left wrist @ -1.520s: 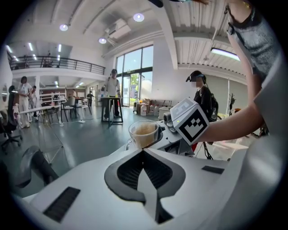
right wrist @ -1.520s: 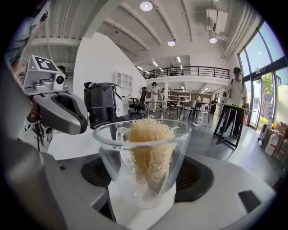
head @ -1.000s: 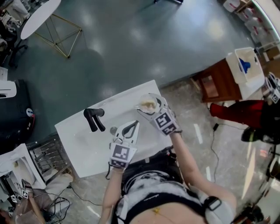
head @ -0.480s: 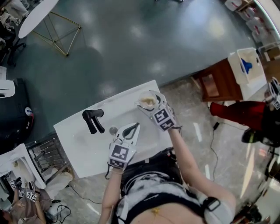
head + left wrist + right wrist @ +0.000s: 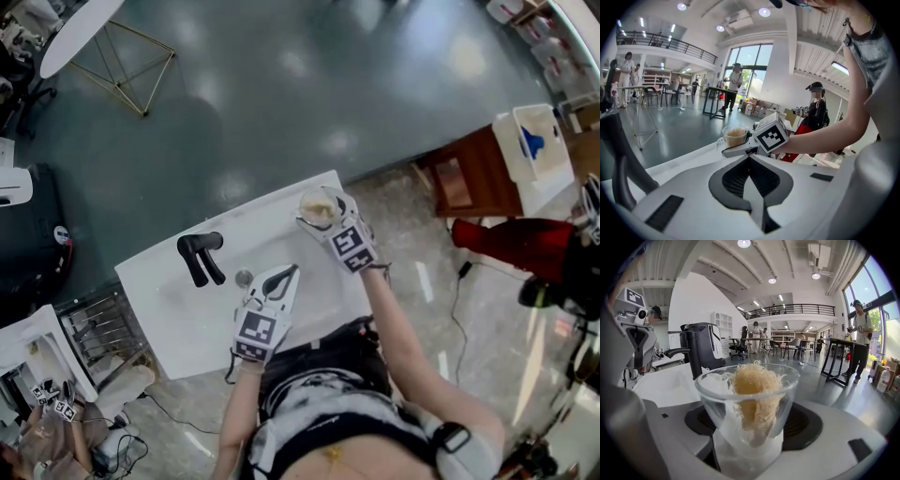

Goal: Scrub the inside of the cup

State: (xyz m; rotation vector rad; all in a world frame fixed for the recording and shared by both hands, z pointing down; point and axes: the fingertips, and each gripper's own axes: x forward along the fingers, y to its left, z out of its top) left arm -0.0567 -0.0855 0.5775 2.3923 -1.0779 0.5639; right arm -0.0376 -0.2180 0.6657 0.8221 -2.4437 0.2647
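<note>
A clear glass cup [image 5: 747,399] sits upright between the jaws of my right gripper [image 5: 747,446], which is shut on its lower wall. A tan fibrous scrubber [image 5: 754,390] stands inside the cup, its top at the rim. In the head view the cup [image 5: 321,208] is held over the far right edge of the white counter [image 5: 187,319] by the right gripper [image 5: 324,217]. My left gripper [image 5: 286,273] is shut and holds nothing; it hovers over the counter's near side, pointing toward the cup [image 5: 735,137]. Its jaws [image 5: 750,159] meet with nothing between them.
A black faucet [image 5: 200,255] stands at the counter's left part, with a round drain [image 5: 244,278] beside it; the faucet [image 5: 701,350] also shows behind the cup. A wire rack [image 5: 98,337] stands left of the counter. A brown table [image 5: 473,173] is to the right.
The right gripper has carried the cup a little farther away and to the right. The left gripper has hardly moved and stays shut.
</note>
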